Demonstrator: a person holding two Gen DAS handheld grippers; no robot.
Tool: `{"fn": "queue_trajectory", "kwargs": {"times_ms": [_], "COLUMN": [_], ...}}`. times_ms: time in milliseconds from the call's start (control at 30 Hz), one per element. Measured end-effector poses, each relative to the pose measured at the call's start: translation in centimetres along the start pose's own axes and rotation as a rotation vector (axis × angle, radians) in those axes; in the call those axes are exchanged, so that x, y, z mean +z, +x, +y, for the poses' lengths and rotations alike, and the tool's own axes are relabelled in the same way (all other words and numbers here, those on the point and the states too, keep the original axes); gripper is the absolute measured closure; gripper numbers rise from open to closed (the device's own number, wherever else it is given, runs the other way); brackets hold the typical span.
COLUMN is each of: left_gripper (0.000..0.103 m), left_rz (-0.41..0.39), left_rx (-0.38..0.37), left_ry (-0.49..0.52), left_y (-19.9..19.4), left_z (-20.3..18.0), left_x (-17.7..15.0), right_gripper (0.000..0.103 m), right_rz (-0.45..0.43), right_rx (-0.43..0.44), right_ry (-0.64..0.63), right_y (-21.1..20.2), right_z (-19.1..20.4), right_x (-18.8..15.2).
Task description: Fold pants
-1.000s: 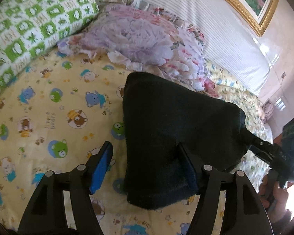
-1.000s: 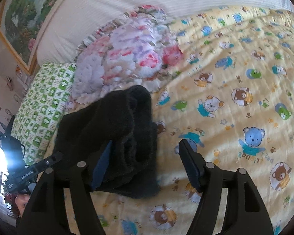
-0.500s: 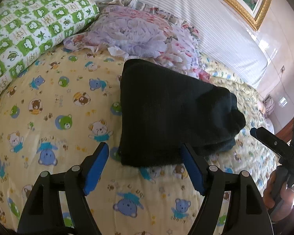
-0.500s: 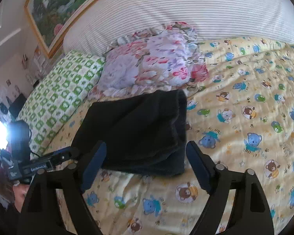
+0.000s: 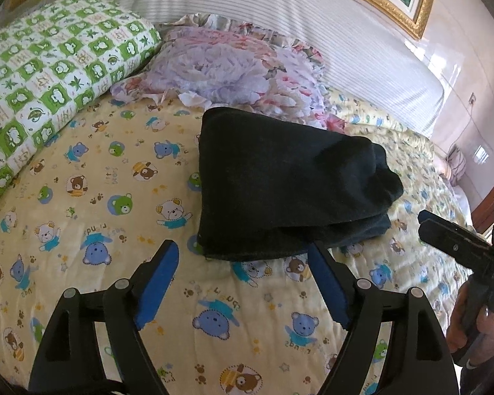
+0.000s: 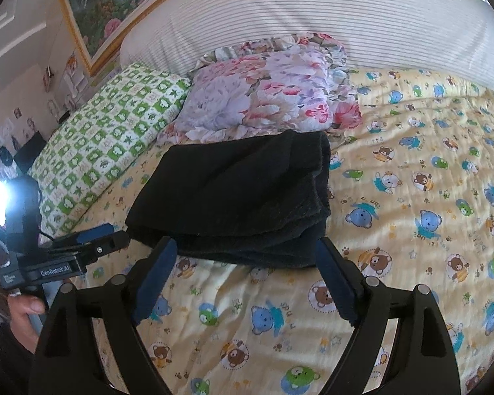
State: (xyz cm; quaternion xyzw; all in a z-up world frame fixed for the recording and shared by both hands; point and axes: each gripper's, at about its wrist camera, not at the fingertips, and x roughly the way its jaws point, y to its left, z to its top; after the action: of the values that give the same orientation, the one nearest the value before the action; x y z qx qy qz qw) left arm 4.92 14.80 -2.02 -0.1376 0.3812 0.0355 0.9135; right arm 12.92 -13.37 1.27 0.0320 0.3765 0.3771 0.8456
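Nearest you, the yellow quilted bedspread printed with cartoon bears [image 5: 92, 197] lies bare from 6 through 9 o'clock in the left wrist view, and from 3 to 6 o'clock in the right wrist view. The folded black fleece pants [image 5: 280, 181] sit at centre of the bed as a thick layered stack, lower layers jutting out at 4 o'clock. Your left gripper [image 5: 243, 266] has its blue-padded jaws wide apart, holding nothing, just short of the stack's near edge. Your right gripper [image 6: 243, 263] is likewise spread and empty, tips beside the near edge. Beyond, the pink floral pillow [image 6: 266, 98] borders the pants at 12 o'clock; the green-and-white checked pillow [image 5: 49, 75] lies at 10 o'clock.
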Motion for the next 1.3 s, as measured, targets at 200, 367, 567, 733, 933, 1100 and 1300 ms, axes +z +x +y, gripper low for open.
{"fn": "queue_trajectory", "kwargs": {"times_ms": [200,367,567,733,933,1100,1300], "left_gripper": [0.019,0.019,0.018,0.018,0.017,0.017,0.017], "left_rz": [-0.025,-0.043,-0.064,-0.064,-0.075,-0.076,-0.081], "left_rx": [0.034,0.055,0.097,0.129,0.170,0.181,0.199], "left_ry": [-0.013,0.012,0.042,0.095,0.141,0.153,0.150], "left_y": [-1.1,-1.8,-2.7,-3.0,-3.3,-3.4,-3.4], "left_z": [-0.7,-1.6,-2.4,-3.3,-4.2,-4.4,-4.1], "left_x": [-0.7,-1.3,-2.0,-2.4,-2.6,-2.6,-2.5], "right_gripper": [0.015,0.014,0.013,0.012,0.011,0.007,0.006], "right_rz": [0.002,0.005,0.009,0.008,0.001,0.004,0.018], "right_rx": [-0.002,-0.014,-0.016,-0.020,-0.020,-0.018,-0.009], "right_ry": [-0.041,-0.065,-0.091,-0.095,-0.096,-0.122,-0.142], "right_y": [-0.4,-0.6,-0.8,-0.8,-0.9,-0.9,-0.5], "right_z": [1.0,1.4,1.8,1.8,1.6,1.8,2.0], "right_x": [-0.7,-1.2,-1.7,-1.8,-1.8,-1.9,-2.1]}}
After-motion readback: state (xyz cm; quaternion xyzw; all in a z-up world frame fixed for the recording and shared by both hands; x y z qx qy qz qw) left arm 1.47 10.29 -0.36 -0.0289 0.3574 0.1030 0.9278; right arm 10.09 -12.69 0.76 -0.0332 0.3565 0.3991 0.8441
